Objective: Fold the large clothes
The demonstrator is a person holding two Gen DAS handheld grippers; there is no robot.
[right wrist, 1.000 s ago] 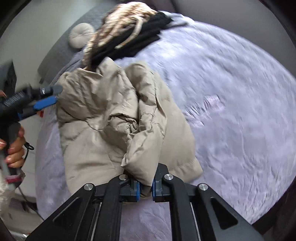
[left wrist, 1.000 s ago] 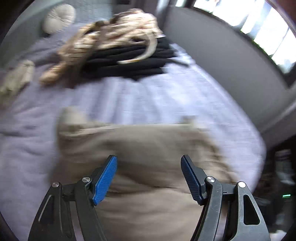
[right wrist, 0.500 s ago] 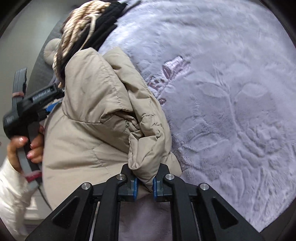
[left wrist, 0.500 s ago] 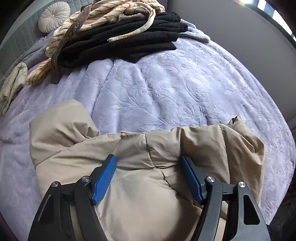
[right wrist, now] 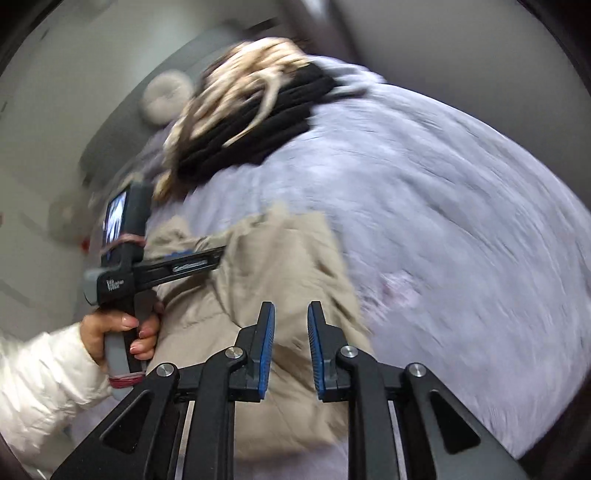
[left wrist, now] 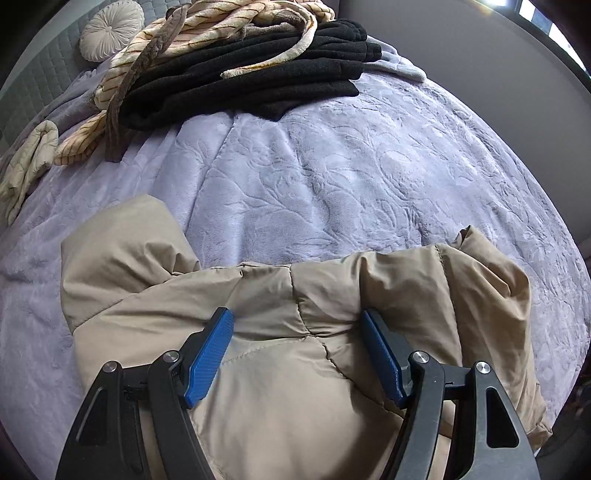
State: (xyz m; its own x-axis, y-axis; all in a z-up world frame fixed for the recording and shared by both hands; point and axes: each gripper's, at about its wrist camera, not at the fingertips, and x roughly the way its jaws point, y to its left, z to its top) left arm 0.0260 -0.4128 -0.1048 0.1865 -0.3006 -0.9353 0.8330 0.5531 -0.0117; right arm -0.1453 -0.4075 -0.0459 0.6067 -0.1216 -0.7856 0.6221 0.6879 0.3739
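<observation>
While both tongs, left (left wrist: 297, 350) and right (right wrist: 291, 343), hang released over the beige jacket (left wrist: 295, 387), a fresh grip at its twelve o'clock edge seems next.

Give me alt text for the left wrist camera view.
An open left tool sits over a folded beige puffer jacket on a lavender bedspread. Behind it lies a stack of black fleece topped by a tan striped blanket.

Both wrist views look down close over the beige jacket (left wrist: 280, 387) toward the bed's (left wrist: 351, 177) far clothes pile (left wrist: 243, 70).
</observation>
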